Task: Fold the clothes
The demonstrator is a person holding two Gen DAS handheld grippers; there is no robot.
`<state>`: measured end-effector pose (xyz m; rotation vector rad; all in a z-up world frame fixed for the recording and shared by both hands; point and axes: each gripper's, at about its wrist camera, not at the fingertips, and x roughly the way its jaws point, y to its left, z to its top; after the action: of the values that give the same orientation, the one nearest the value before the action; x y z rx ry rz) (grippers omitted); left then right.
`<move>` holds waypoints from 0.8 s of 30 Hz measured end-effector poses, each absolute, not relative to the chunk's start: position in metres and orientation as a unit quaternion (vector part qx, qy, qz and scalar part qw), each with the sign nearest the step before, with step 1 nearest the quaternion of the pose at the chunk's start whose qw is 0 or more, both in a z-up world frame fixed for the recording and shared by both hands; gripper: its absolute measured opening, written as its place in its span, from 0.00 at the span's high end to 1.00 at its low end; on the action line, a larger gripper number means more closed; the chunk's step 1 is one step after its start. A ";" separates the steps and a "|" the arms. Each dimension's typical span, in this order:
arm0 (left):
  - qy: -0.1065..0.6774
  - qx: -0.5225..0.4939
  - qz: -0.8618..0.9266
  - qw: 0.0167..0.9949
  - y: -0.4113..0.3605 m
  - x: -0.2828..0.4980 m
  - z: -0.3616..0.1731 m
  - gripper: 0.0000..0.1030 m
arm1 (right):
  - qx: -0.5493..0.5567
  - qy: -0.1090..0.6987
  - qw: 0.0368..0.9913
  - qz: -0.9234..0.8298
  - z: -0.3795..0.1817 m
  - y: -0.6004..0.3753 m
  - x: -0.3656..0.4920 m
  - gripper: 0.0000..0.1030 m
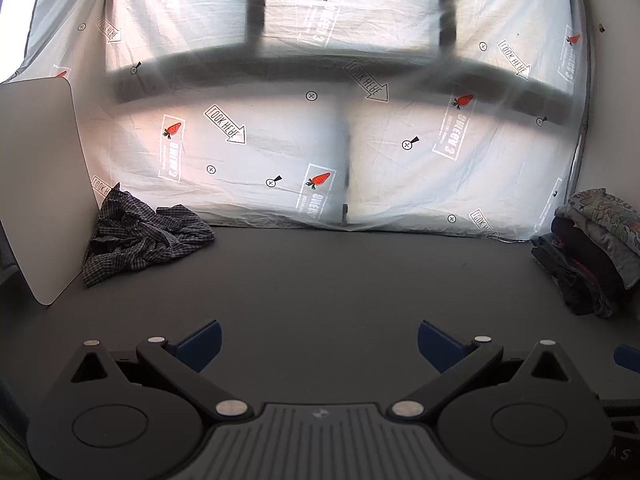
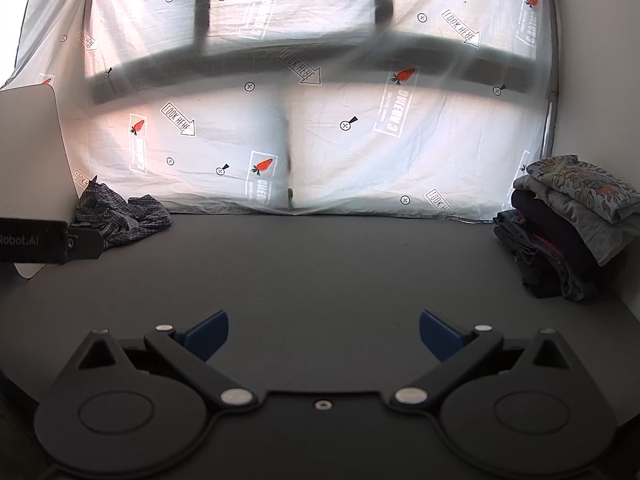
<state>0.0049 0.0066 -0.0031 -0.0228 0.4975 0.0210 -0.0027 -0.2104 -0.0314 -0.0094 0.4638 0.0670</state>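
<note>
- The checked shirt (image 1: 144, 236) is lying crumpled at the middle left of the left wrist view, in the far left corner of the dark table (image 1: 320, 280); its heap is stretching roughly left to right along the back edge, with one peak of cloth pointing up at its left end.
- In the right wrist view the same checked shirt (image 2: 124, 216) is sitting at the middle left, partly hidden behind the other gripper's black body.
- The stack of folded clothes (image 1: 592, 248) is resting at the right edge of the table, a patterned garment on top, well apart from the shirt.
- The left gripper (image 1: 320, 340) is hovering low in the frame with its blue-tipped jaws spread wide, nothing between them.
- The right gripper (image 2: 324, 332) is likewise holding its jaws spread wide and empty over the table.
- A broad bare stretch of table is lying between shirt and stack, and between the grippers and the back edge.
- A white board (image 1: 40, 184) is standing beside the shirt at the left.
- A printed sheet (image 1: 320, 140) with carrots and arrows is hanging behind the table, light showing through it.
</note>
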 end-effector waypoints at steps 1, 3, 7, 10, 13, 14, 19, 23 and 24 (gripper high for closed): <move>0.246 -0.012 0.010 0.969 0.006 0.006 -0.002 0.00 | -0.005 0.230 0.973 0.033 -0.032 -0.210 -0.003 0.00; 0.246 -0.013 0.008 0.969 0.006 0.005 -0.003 0.00 | -0.005 0.230 0.973 0.033 -0.031 -0.210 -0.002 0.00; 0.248 -0.011 0.005 0.969 0.005 0.007 -0.002 0.00 | -0.006 0.231 0.973 0.031 -0.030 -0.210 -0.002 0.00; 0.249 -0.011 0.004 0.968 0.006 0.008 -0.002 0.00 | -0.005 0.231 0.972 0.031 -0.030 -0.210 -0.002 0.00; 0.249 -0.010 0.003 0.968 0.006 0.008 -0.002 0.00 | -0.005 0.232 0.972 0.030 -0.029 -0.209 -0.001 0.00; 0.250 -0.009 0.003 0.968 0.006 0.008 -0.002 0.00 | -0.005 0.232 0.972 0.030 -0.029 -0.209 -0.001 0.00; 0.250 -0.009 0.003 0.968 0.005 0.009 -0.003 0.00 | -0.005 0.234 0.972 0.031 -0.027 -0.209 -0.001 0.00; 0.251 -0.010 0.004 0.968 0.006 0.009 -0.003 0.00 | -0.005 0.234 0.972 0.030 -0.026 -0.209 -0.001 0.00; 0.251 -0.010 0.004 0.968 0.006 0.008 -0.003 0.00 | -0.005 0.234 0.972 0.030 -0.026 -0.209 -0.001 0.00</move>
<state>0.0085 0.0058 -0.0033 -0.0193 0.5071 0.0082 -0.0009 -0.2090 -0.0256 -0.0102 0.4729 0.0610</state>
